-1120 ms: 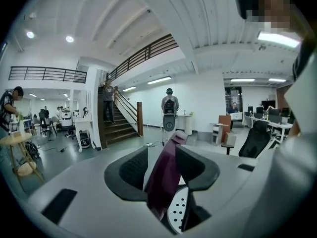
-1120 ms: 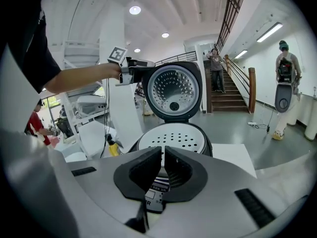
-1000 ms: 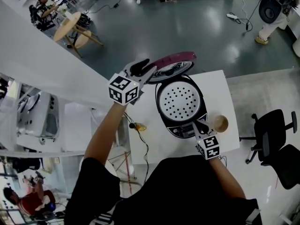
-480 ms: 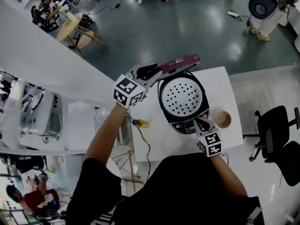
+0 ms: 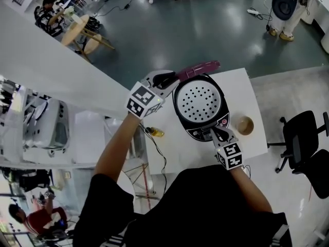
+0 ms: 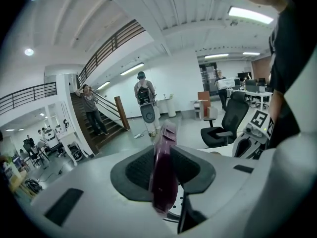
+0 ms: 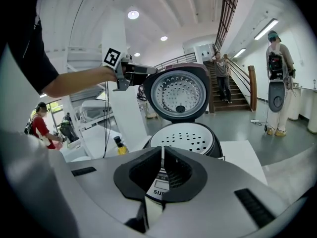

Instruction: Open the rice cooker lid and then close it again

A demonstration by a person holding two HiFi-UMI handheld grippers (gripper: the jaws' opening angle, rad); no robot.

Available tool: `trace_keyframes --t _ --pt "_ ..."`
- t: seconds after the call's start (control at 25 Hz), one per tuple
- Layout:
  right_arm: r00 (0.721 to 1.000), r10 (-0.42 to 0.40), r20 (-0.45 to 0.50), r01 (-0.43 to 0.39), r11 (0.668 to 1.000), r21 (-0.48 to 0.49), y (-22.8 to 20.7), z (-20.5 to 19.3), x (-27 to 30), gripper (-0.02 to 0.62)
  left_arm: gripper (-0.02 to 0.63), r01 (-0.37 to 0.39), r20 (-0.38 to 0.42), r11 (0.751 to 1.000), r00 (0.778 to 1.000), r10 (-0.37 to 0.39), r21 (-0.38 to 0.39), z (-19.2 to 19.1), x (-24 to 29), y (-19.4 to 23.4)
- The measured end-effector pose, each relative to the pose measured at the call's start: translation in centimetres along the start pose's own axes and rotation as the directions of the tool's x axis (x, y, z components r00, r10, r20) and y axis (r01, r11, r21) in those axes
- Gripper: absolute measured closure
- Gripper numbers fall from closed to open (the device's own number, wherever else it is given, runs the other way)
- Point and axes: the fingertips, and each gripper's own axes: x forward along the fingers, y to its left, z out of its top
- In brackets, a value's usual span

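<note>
Holding the raised lid point(image 5: 198, 67) edge-on, your left tongs point(image 5: 171, 78) have just been closing and now pinch its maroon rim between the pads; the lid stands up off the far, hinged side of the rice cooker point(image 5: 200, 103) on the white counter point(image 5: 167, 151), so it lies straight ahead of those tongs and would have to swing down toward you to shut. Your right tongs point(image 5: 220, 134) are closed on nothing at the cooker's front panel, where the lid's free edge would likely land; the left hand is the nearer one.
</note>
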Motion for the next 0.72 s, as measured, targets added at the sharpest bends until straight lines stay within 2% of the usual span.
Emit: trace_keyframes --t 0.28,0.56,0.72 --pt "1.0 0.006 0.007 -0.006 1.0 0.004 0.9 -0.2 -0.8 0.594 0.514 0.003 -0.06 0.999 0.998 0.0 0.052 -1.1 0.1 -1.9" --pt "1.0 -0.003 0.002 0.003 1.0 0.015 0.9 -1.2 -1.8 0.594 0.515 0.017 -0.086 0.992 0.996 -0.007 0.123 -1.4 0.2 -4.9" --pt "0.999 -0.031 0.015 0.03 0.999 0.035 0.1 -1.4 -2.5 0.594 0.52 0.03 -0.102 0.992 0.995 -0.018 0.124 -2.3 0.4 -6.6"
